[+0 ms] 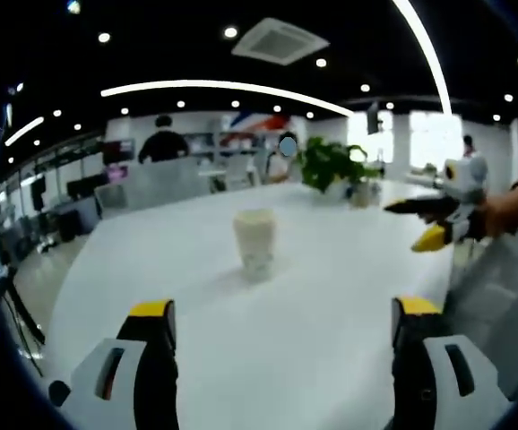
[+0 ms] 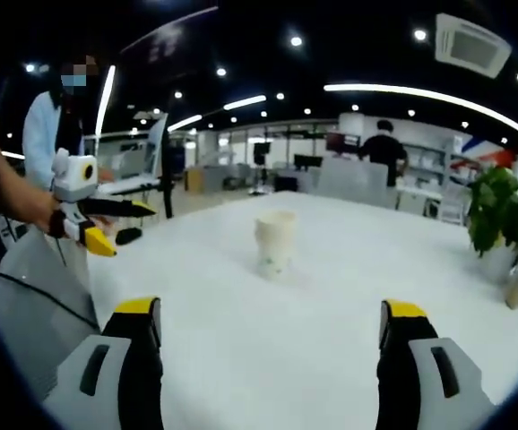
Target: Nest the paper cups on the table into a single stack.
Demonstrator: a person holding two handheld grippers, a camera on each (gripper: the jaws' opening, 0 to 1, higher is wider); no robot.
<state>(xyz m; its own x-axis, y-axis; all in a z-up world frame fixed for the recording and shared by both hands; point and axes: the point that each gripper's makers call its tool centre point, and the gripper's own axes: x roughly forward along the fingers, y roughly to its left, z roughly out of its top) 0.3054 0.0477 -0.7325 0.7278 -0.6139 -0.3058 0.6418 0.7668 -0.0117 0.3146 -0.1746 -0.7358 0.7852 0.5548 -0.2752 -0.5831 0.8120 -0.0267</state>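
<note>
The paper cup stands alone on the white table, both grippers spread and empty, apart from it.

A paper cup stands upright on the white bench, beyond the right claw's parted jaws.

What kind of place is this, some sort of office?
Probably an open-plan office or showroom: a long white table bearing a paper cup and potted plant, recessed ceiling lights, and shelves behind.
</note>
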